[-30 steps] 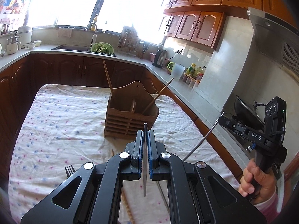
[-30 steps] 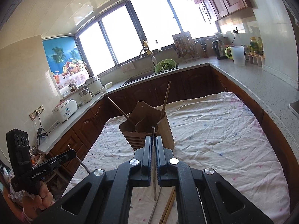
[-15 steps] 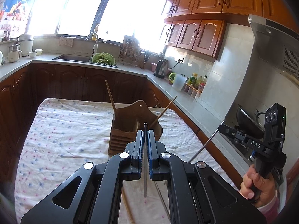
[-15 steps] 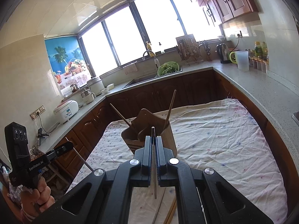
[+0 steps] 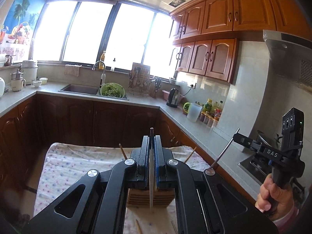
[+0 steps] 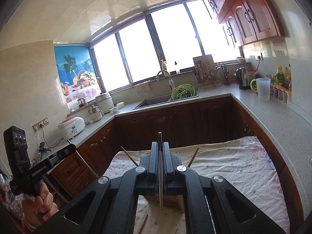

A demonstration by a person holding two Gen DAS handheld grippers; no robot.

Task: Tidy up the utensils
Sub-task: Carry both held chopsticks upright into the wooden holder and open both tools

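Note:
My left gripper is shut on a thin metal utensil handle that runs upright between its jaws. My right gripper is shut on another thin metal utensil handle. It also shows at the right of the left wrist view, with the metal rod slanting down from it. The wooden utensil holder stands on the dotted cloth, mostly hidden behind my jaws; it also shows in the right wrist view. Two wooden chopsticks stick out of it. Loose chopsticks lie on the cloth near me.
The cloth-covered table sits inside a U-shaped counter with dark cabinets. A sink, a green colander, a kettle and a jug stand on the counter. A stove pan is at right.
Both grippers have risen and tilted upward with their utensils held. The holder has dropped low in both views and is now mostly hidden behind the jaws.

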